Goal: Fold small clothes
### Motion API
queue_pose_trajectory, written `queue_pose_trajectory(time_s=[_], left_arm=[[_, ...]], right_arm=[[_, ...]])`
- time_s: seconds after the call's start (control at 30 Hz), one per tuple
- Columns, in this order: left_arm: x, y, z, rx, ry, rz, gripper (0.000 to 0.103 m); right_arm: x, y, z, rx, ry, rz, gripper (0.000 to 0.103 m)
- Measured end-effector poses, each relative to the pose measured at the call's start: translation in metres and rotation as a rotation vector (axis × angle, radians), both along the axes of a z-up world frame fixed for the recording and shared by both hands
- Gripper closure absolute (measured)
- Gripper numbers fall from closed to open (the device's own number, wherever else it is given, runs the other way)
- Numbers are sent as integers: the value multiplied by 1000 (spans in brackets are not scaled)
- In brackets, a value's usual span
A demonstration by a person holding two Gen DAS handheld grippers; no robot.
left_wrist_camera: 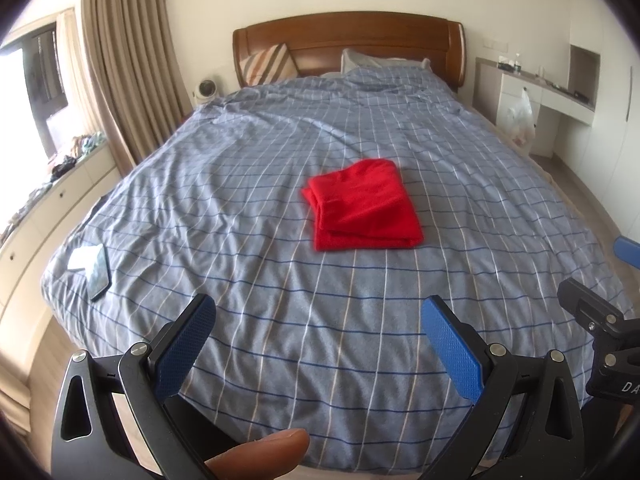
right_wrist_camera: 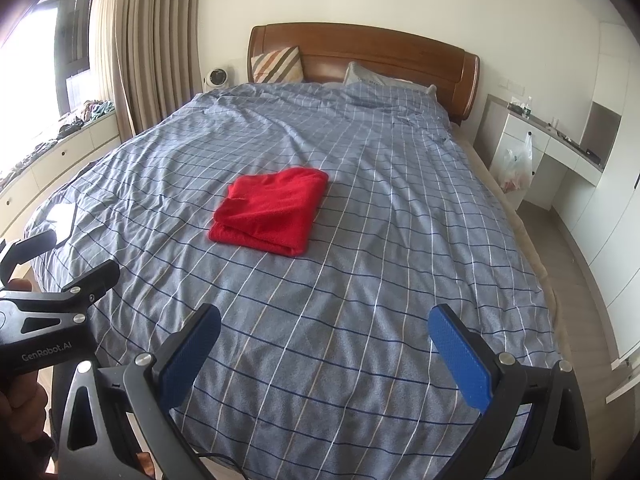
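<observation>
Both fingers (left_wrist_camera: pixel 452 344) of the left gripper (left_wrist_camera: pixel 318 314) and right gripper (right_wrist_camera: pixel 324 322) spread wide, holding nothing, above the bed (left_wrist_camera: pixel 280 320), far from the folded red cloth (left_wrist_camera: pixel 362 206).

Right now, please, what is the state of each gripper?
Left gripper: open, holding nothing.
Right gripper: open, holding nothing; the red cloth lies folded on the bed.

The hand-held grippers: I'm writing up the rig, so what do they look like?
Both the left hand-held gripper and right hand-held gripper have black angular frames with silver pivot bolts and blue textured pads. The left one's body reads "GenRobot.AI" in white.
</observation>
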State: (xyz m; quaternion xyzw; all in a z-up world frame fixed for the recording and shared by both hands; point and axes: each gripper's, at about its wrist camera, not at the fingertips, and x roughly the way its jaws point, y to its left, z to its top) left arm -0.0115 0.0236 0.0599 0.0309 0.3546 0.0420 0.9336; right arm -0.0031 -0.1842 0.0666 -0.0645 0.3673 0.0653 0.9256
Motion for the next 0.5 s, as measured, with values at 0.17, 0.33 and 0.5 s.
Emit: queue_pose_trajectory(time_s=[0.17, 0.33, 0.5], left_arm=[[1, 2, 3, -7, -6, 5, 0], [0, 4, 5, -19, -15, 9, 0], [1, 4, 6, -19, -16, 7, 0]], right_arm=[[1, 1, 4, 48, 31, 42, 1], [-1, 5, 13, 57, 10, 53, 1], [-2, 10, 15, 47, -5, 56, 1]])
